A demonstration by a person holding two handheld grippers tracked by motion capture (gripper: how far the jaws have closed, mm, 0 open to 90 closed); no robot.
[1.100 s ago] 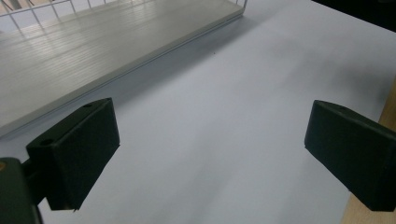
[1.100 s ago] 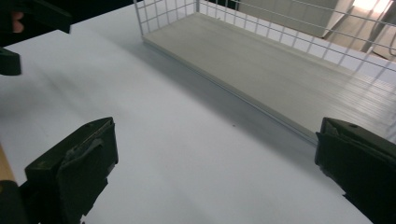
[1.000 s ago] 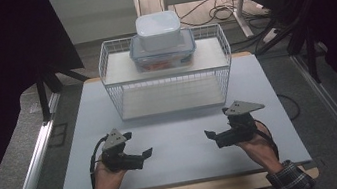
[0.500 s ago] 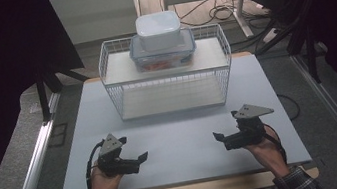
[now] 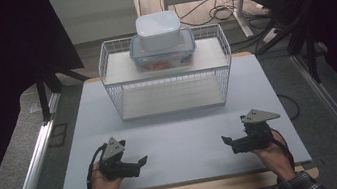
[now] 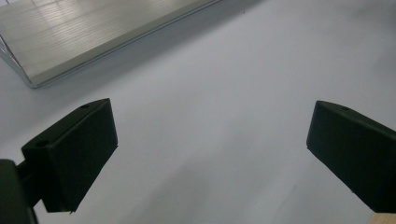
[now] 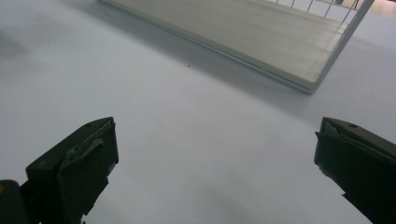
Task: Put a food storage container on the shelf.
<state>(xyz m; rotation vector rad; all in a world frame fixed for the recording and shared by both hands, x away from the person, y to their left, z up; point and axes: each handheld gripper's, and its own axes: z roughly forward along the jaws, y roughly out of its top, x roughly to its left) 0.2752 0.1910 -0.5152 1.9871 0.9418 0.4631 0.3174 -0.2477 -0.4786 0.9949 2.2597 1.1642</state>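
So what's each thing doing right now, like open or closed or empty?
Left claw: open, holding nothing, low over the table.
Right claw: open, holding nothing.
Wire rack: upright, bottom shelf bare.
Clear box: lid on, on the rack's top shelf.
White box: lid on, stacked on the clear box.

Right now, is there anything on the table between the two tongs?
No. In the high view, the stretch of table between the left tongs and the right tongs is bare; the wire rack stands farther back.

A pale worktop point(image 5: 183, 138) is carrying a white wire rack point(image 5: 167, 82) (standing toward its far edge), boxes stacked on top.
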